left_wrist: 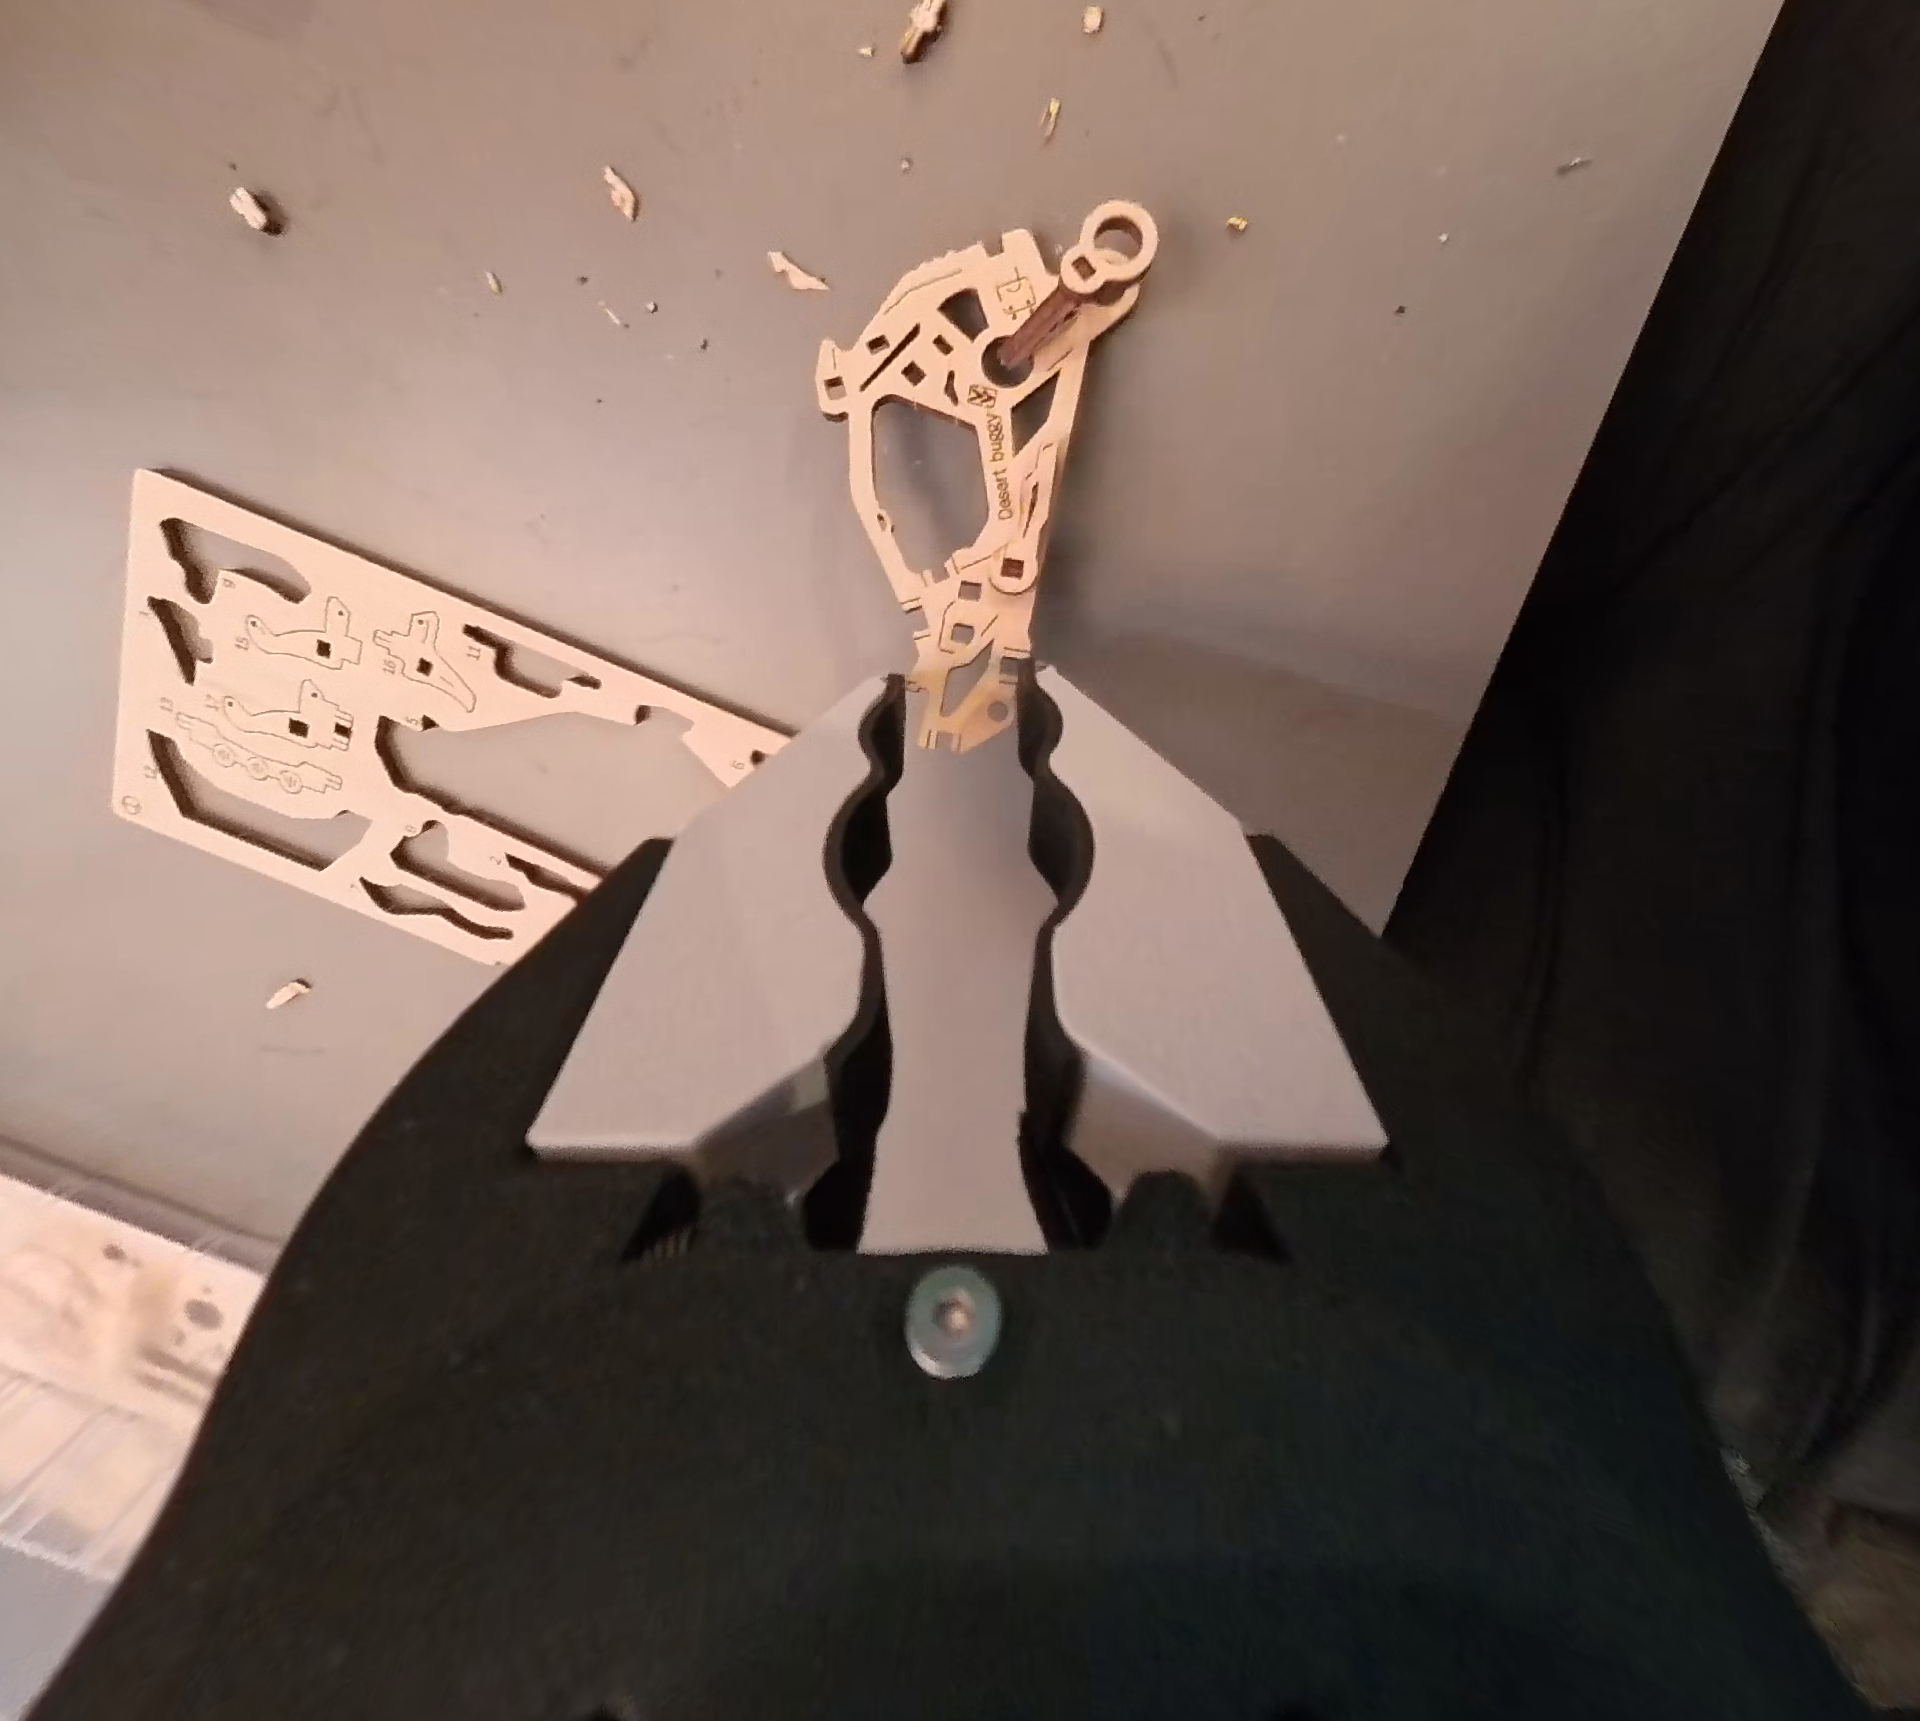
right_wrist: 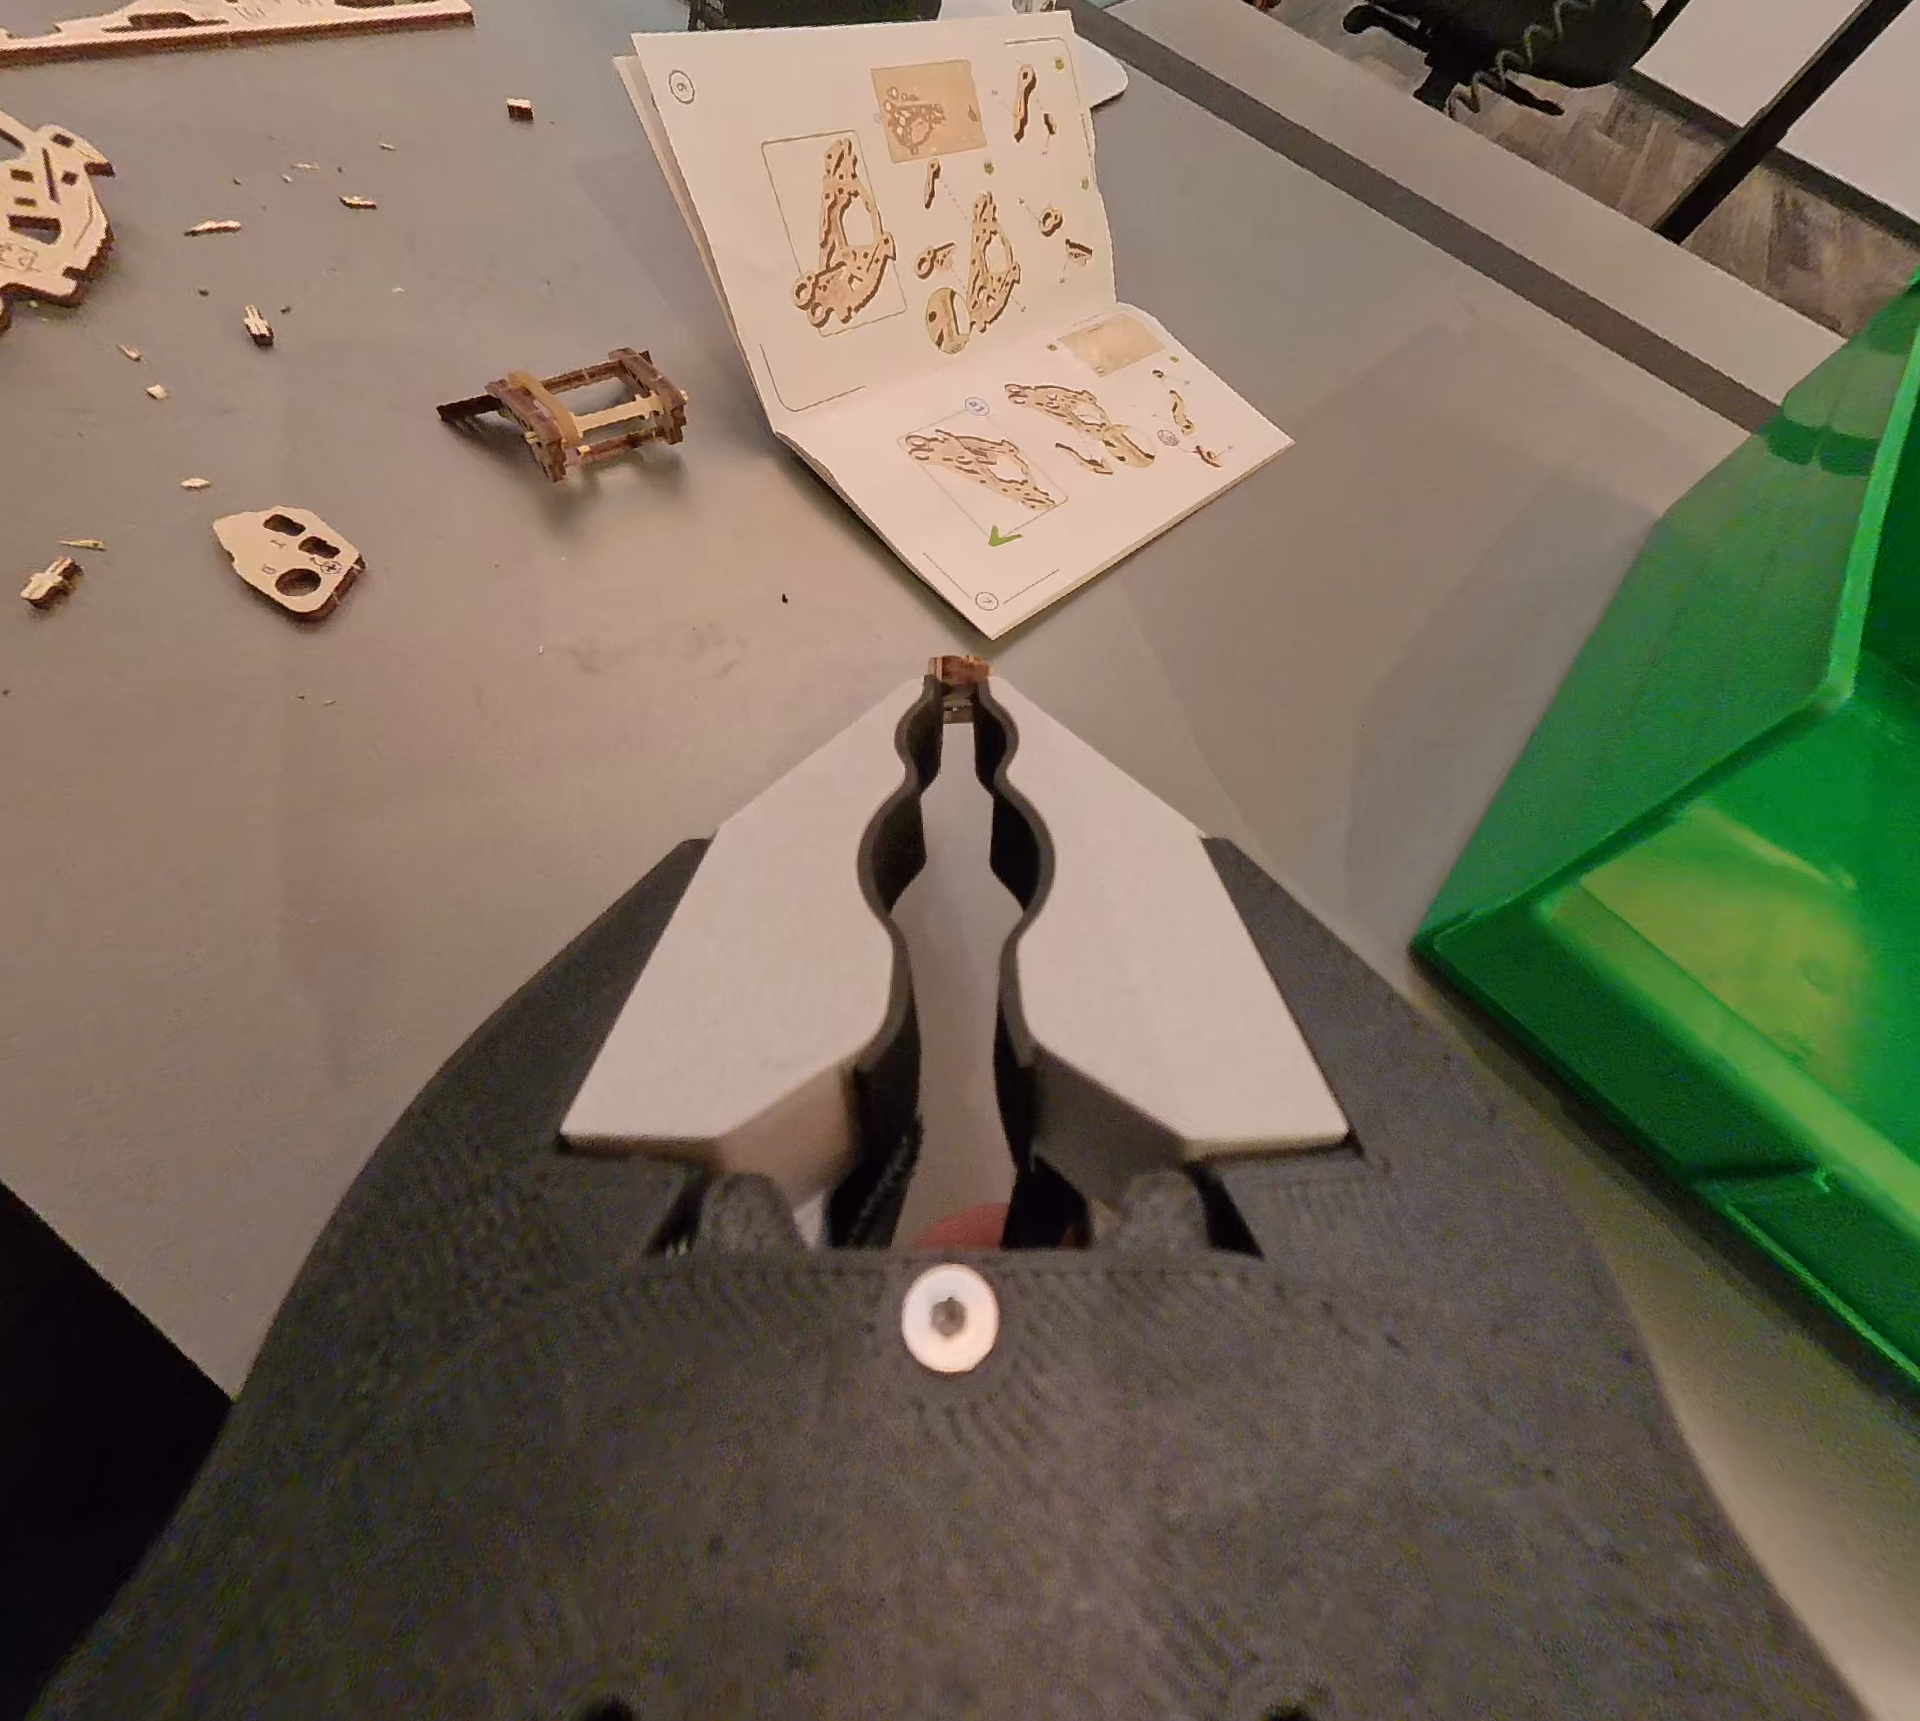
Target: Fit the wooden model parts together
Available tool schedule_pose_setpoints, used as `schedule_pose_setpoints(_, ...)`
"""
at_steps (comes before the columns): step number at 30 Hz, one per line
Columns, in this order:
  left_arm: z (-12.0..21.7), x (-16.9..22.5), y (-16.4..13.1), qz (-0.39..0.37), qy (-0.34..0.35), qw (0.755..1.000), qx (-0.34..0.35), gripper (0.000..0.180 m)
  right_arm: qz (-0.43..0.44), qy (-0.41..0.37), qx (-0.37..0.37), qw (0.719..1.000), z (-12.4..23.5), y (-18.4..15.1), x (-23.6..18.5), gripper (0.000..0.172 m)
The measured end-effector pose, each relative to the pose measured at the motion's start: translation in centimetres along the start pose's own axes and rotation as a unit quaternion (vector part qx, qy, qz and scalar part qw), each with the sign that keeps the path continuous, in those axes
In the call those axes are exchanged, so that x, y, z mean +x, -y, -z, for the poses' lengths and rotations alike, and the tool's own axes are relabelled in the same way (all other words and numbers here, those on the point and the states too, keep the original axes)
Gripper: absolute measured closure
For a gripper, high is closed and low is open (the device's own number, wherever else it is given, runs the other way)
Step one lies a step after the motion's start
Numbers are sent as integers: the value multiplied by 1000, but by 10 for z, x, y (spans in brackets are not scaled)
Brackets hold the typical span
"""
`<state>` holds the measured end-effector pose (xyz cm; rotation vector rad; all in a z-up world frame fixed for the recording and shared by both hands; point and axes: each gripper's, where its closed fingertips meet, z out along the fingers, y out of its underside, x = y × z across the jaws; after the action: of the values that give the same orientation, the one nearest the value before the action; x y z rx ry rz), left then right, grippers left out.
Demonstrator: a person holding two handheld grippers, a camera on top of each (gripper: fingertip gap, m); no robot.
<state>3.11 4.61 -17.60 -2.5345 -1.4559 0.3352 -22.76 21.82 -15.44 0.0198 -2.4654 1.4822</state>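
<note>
In the left wrist view my left gripper [left_wrist: 961, 684] is shut on the lower end of a flat, pale wooden frame panel [left_wrist: 1003, 476] with many cut-outs. The panel reaches away from the fingertips over the grey table [left_wrist: 520, 217]. A wooden pin with a ring head [left_wrist: 1103, 258] sticks through a hole near the panel's far end. In the right wrist view my right gripper [right_wrist: 956, 684] is shut on a small brown wooden part [right_wrist: 957, 665] that just shows past the fingertips, above the table.
A punched-out parts sheet [left_wrist: 312, 736] lies left of the panel; chips lie around. The right wrist view shows an open instruction booklet [right_wrist: 935, 300], a small wooden assembly with a rubber band [right_wrist: 582, 414], a small plate [right_wrist: 286, 559], another panel [right_wrist: 42, 217], a green bin [right_wrist: 1714, 840]. The small plate [right_wrist: 286, 559] sits 15 centimetres or so from the ends of my right fingers.
</note>
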Motion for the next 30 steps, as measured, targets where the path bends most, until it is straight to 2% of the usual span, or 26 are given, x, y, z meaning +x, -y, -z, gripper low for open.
schedule_pose_setpoints(6, 4, -2, -1, -15, -8, 1000, -10, 161, 0, 0, 1, 1000, 0, 0, 0, 169)
schedule_pose_setpoints(13, 12, -3, -3, -67, -39, 996, -51, 161, 0, 0, 1, 1000, 0, 0, 0, 169)
schedule_pose_setpoints(19, 15, -15, 7, -80, -20, 996, -44, 161, 0, -1, 2, 1000, 0, 1, 0, 169)
schedule_pose_setpoints(25, 11, -10, 17, -25, -22, 999, 6, 161, -1, 0, 4, 1000, 1, 1, 0, 169)
schedule_pose_setpoints(30, 10, 4, 41, 83, -93, 985, 117, 161, -5, 2, 9, 1000, 2, 2, 1, 169)
